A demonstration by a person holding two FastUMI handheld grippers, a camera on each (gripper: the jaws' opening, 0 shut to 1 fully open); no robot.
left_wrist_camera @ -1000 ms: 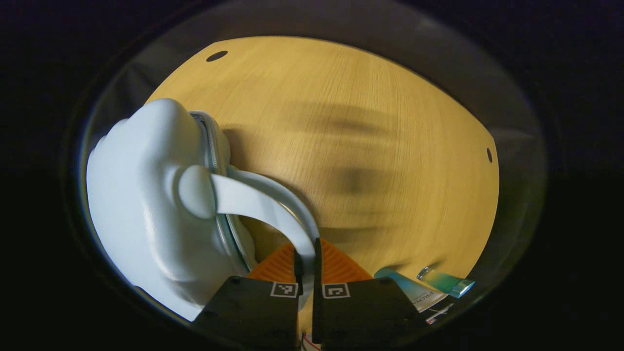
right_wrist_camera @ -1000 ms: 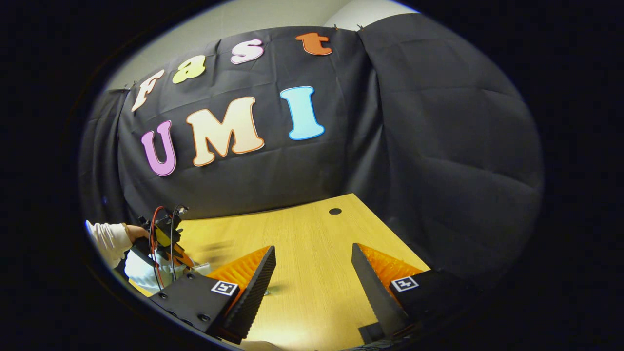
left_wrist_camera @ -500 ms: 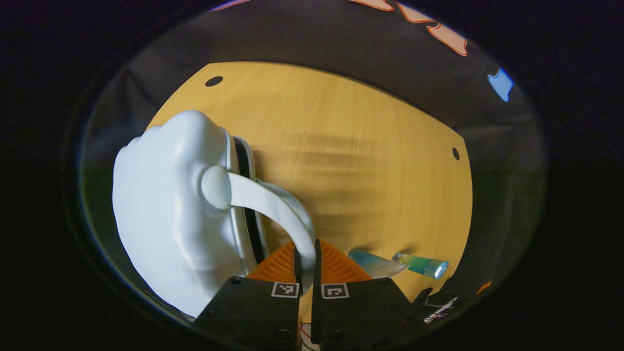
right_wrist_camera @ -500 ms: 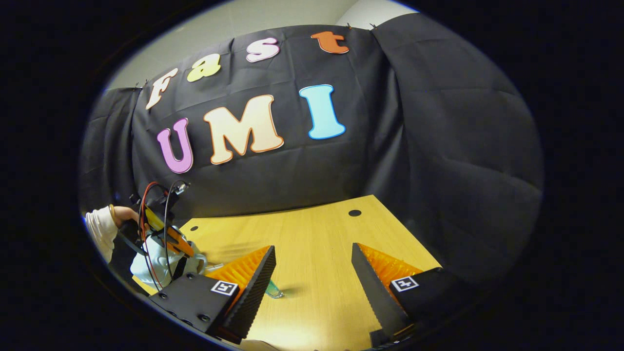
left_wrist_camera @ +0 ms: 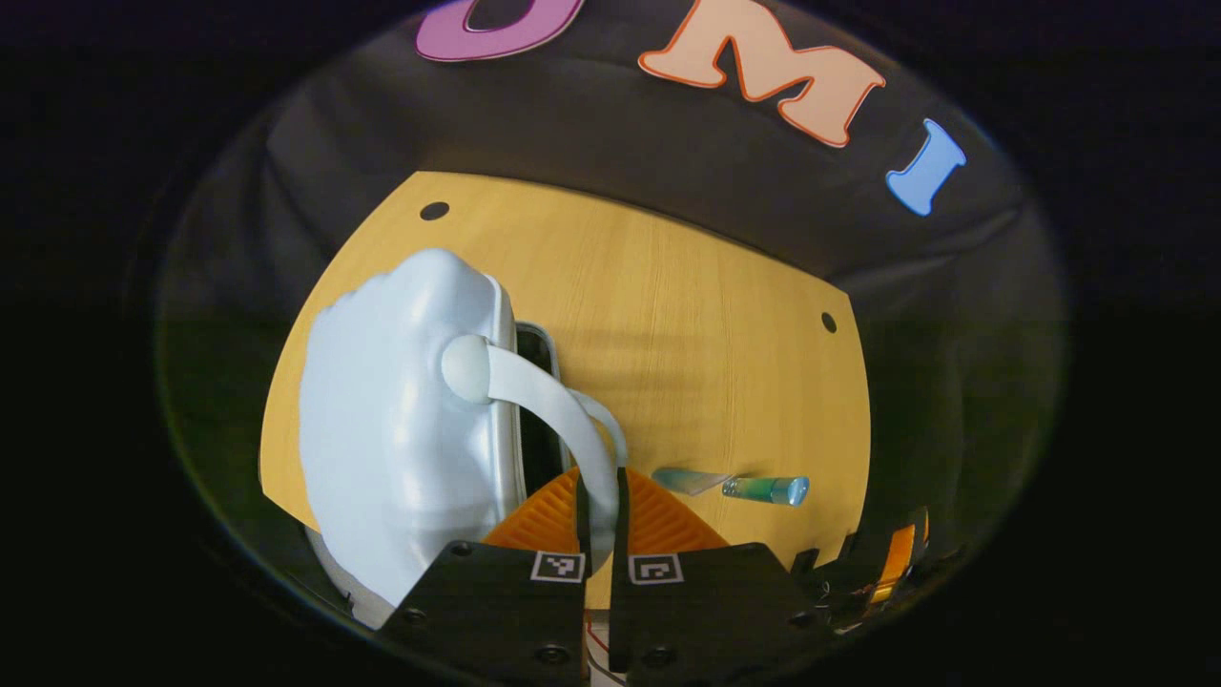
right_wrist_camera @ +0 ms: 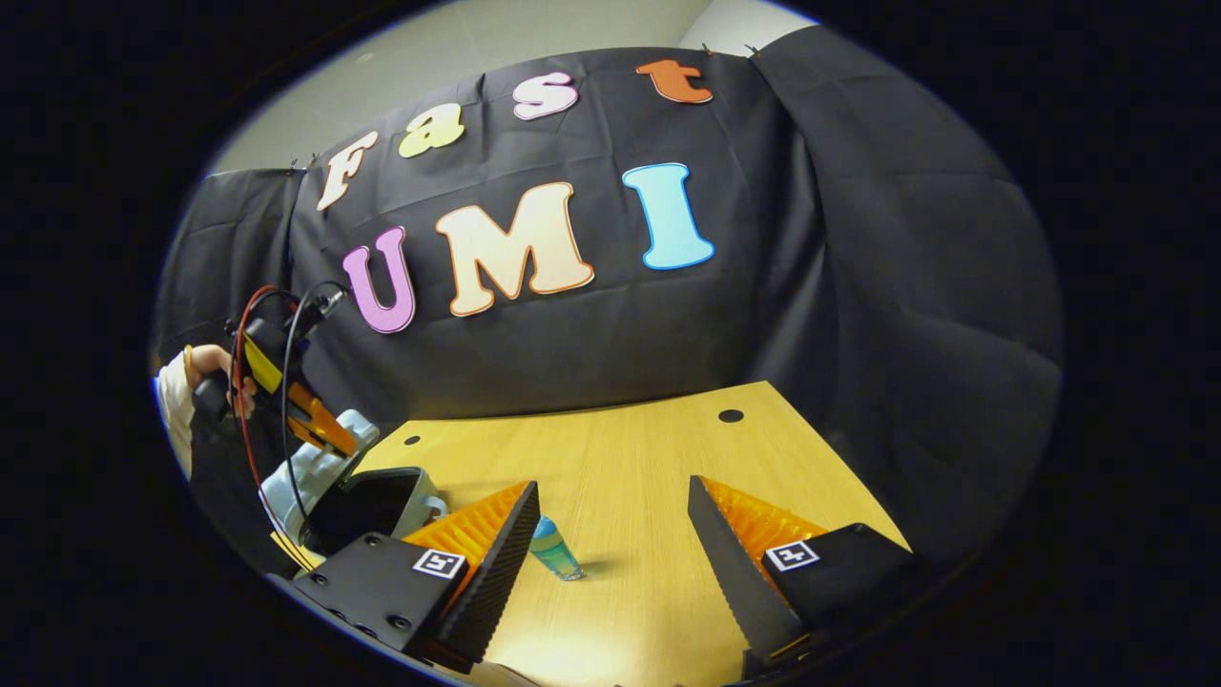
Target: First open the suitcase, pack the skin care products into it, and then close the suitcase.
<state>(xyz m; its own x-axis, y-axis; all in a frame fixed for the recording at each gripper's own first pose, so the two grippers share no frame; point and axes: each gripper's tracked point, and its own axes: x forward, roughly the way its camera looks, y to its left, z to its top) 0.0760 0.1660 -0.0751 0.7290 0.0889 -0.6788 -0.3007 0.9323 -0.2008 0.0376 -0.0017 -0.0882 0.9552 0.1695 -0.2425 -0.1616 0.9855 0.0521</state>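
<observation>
Suitcase (left_wrist_camera: 401,429): pale blue hard shell, on the wooden table (left_wrist_camera: 687,324), lid raised partway so a dark gap shows along its seam; in the right gripper view its dark inside (right_wrist_camera: 367,506) faces up.
Handle (left_wrist_camera: 563,420): a pale strap arching from a round knob on the suitcase lid down to the left gripper.
Left gripper (left_wrist_camera: 599,506): both orange fingers pinch the handle, almost no gap between them; in the right gripper view a hand (right_wrist_camera: 205,377) holds it above the suitcase.
Skin care tube (left_wrist_camera: 763,489): blue-green, lying on the table just beside the suitcase, apart from it.
Right gripper (right_wrist_camera: 610,544): fingers spread wide, nothing between them, hovering over the table near the tube.
</observation>
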